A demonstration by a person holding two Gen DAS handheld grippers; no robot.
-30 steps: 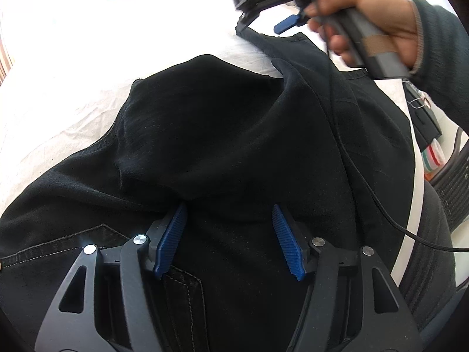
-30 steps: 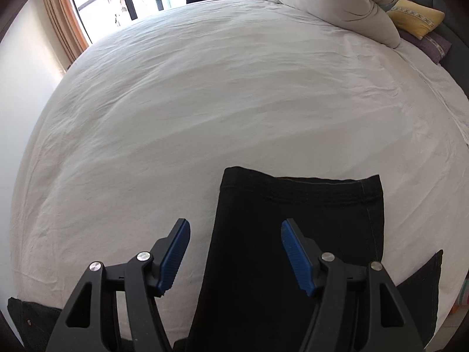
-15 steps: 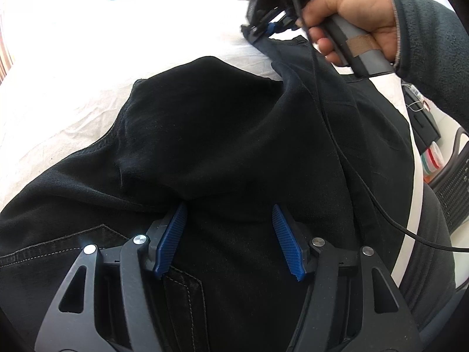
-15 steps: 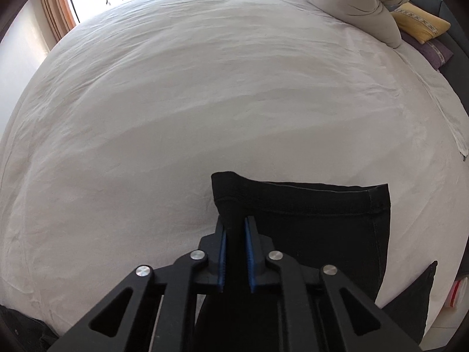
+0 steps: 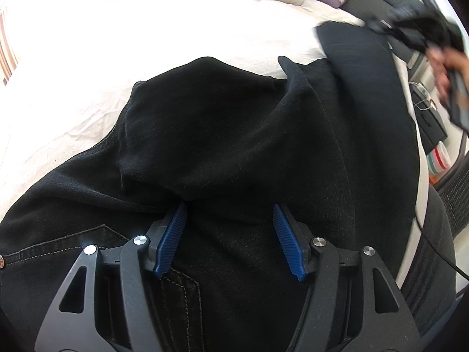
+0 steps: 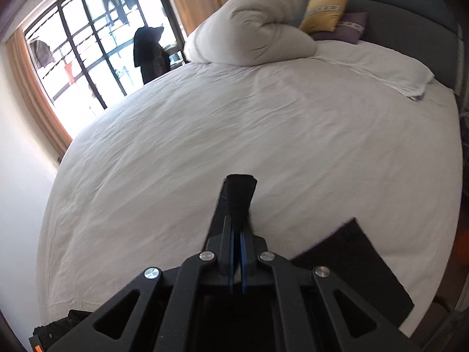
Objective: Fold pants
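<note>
With my right gripper [image 6: 236, 252] clamped on the pants [image 5: 234, 135] hem, that leg hangs lifted at 1 o'clock; my left gripper [image 5: 228, 234] gapes wide, resting on the seat fabric near the pocket. Pants lie on the bed [image 6: 205, 123]. Mid-fold: next, carry hem toward waistband.

No readable text, labels, brands or numbers in either view. Yellow cushion [image 6: 324, 13] at 1 o'clock has a patterned band, but it's not lettering. Striped item [image 5: 438, 162] at 3 o'clock too blurred to read.
</note>
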